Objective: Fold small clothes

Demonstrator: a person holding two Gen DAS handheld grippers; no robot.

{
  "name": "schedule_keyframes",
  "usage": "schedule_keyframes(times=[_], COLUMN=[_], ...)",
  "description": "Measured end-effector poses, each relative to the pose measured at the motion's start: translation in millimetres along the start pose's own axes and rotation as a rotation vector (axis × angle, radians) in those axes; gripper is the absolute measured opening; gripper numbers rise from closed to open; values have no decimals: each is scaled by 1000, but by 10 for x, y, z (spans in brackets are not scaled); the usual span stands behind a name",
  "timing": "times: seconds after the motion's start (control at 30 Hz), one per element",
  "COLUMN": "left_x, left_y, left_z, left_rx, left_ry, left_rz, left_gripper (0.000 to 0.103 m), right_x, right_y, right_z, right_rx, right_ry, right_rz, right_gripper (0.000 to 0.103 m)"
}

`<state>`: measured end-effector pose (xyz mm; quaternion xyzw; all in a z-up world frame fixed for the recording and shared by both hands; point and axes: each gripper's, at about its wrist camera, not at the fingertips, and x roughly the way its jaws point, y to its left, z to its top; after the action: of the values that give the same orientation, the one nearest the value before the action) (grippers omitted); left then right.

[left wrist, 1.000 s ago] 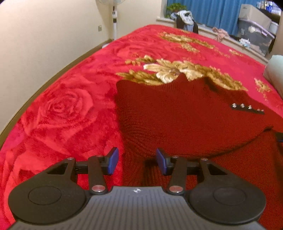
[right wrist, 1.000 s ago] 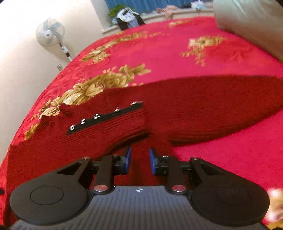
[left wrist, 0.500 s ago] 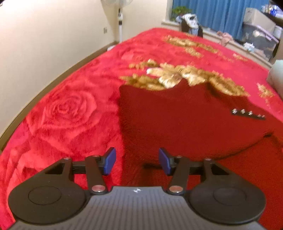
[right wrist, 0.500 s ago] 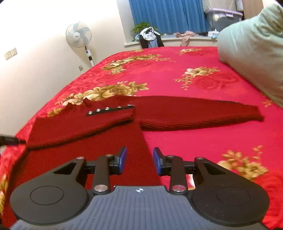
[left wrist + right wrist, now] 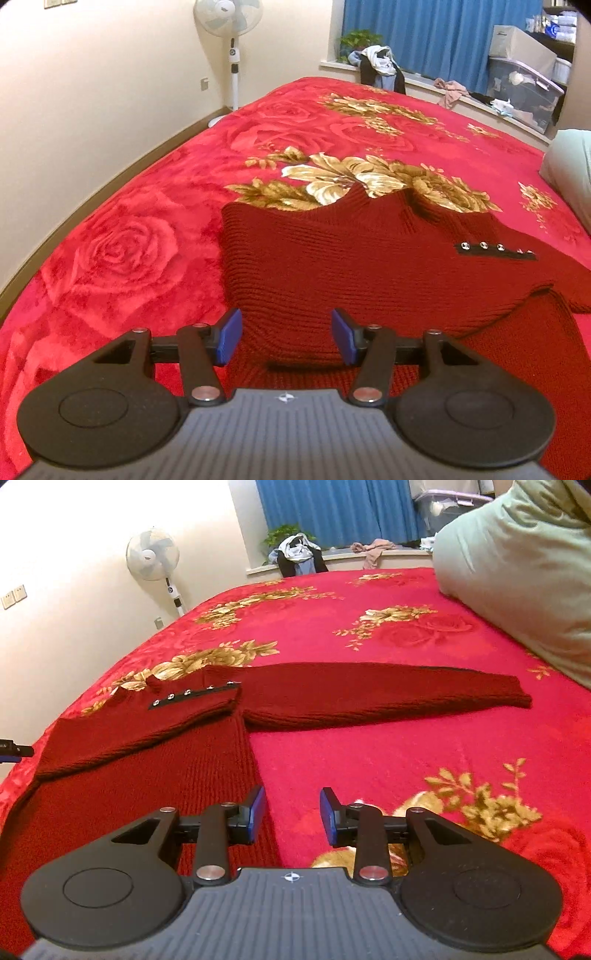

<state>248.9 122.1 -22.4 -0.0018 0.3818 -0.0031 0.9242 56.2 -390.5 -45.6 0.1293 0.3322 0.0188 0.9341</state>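
- A dark red ribbed-knit sweater (image 5: 155,775) lies flat on the bed, on a plush red blanket (image 5: 388,760) printed with roses and gold leaves.
- One sleeve (image 5: 369,266) is folded across the chest; its cuff carries a black strip with a row of small shiny studs (image 5: 495,249).
- The other sleeve (image 5: 388,694) lies stretched out straight to the side over the blanket, ending in a ribbed cuff.
- The left gripper (image 5: 286,338) hovers over the sweater's folded edge, its jaws apart and holding nothing; the blue pads (image 5: 229,338) are flat and rectangular.
- The right gripper (image 5: 291,818) is also released, empty, above the sweater's side edge where knit meets blanket.
- A bulky pale green pillow (image 5: 517,572) with a soft, creased surface rests at the bed's right side.
- A white standing fan (image 5: 153,559) stands by the cream wall; blue curtains (image 5: 332,509) hang behind a sill with heaped clothes.
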Motion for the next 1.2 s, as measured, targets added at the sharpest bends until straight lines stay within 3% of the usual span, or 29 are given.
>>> schedule_keyframes(times=[0.23,1.2], left_x=[90,185], left_y=[23,6], left_z=[33,57], left_rx=[7,15], left_ry=[5,14], left_rz=[-7,-12], left_gripper=[59,59], right_x=[175,177], right_y=[-66,-148], right_z=[38,75], right_rx=[-13,-9], right_ry=[13,-11], right_rz=[-57,-97], right_gripper=[34,34])
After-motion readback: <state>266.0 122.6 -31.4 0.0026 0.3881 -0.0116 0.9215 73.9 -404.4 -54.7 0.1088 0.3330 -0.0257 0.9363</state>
